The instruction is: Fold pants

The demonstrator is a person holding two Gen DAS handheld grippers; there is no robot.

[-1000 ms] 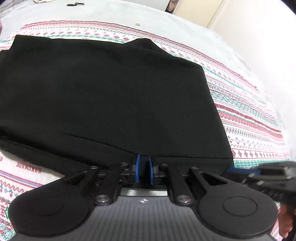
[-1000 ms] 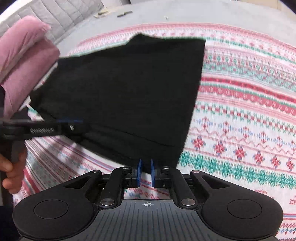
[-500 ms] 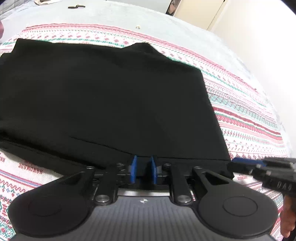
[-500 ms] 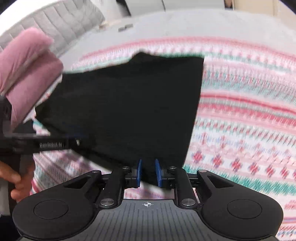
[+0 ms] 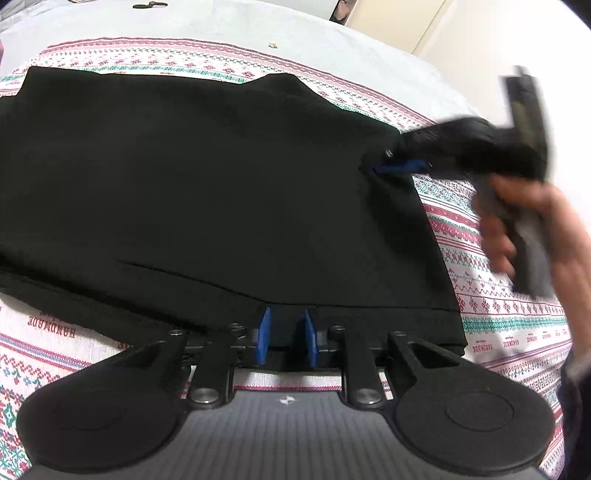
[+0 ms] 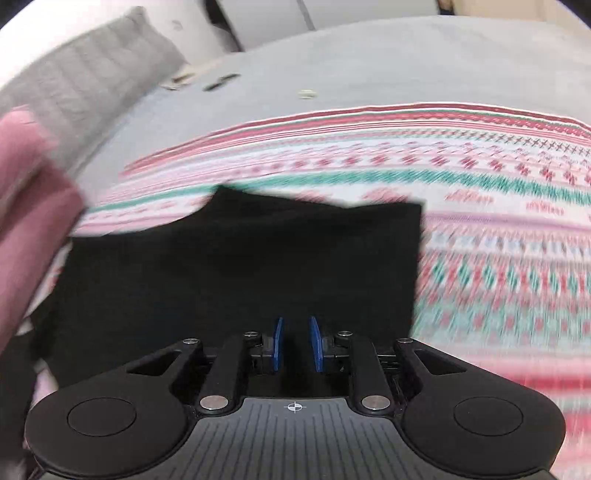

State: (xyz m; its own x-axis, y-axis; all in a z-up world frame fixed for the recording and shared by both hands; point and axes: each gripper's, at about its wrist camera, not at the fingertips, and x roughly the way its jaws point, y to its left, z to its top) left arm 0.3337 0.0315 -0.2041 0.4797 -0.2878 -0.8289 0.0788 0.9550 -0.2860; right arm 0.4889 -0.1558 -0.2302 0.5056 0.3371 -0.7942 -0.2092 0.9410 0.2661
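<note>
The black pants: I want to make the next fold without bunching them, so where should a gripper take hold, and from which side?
Probably the near hem edge of the black pants, where the layers stack flat on the patterned blanket. Come in low from the near side, as the left gripper sits now, its jaws open around that edge. The right gripper, also open, could take the right-hand edge.

A grey bed (image 5: 207, 22) carries a patterned red-and-green blanket (image 5: 498, 306), with folded black pants (image 5: 207, 177) on it.

Black pants (image 5: 207, 184) on a red-green-white patterned blanket (image 5: 498, 302).
</note>
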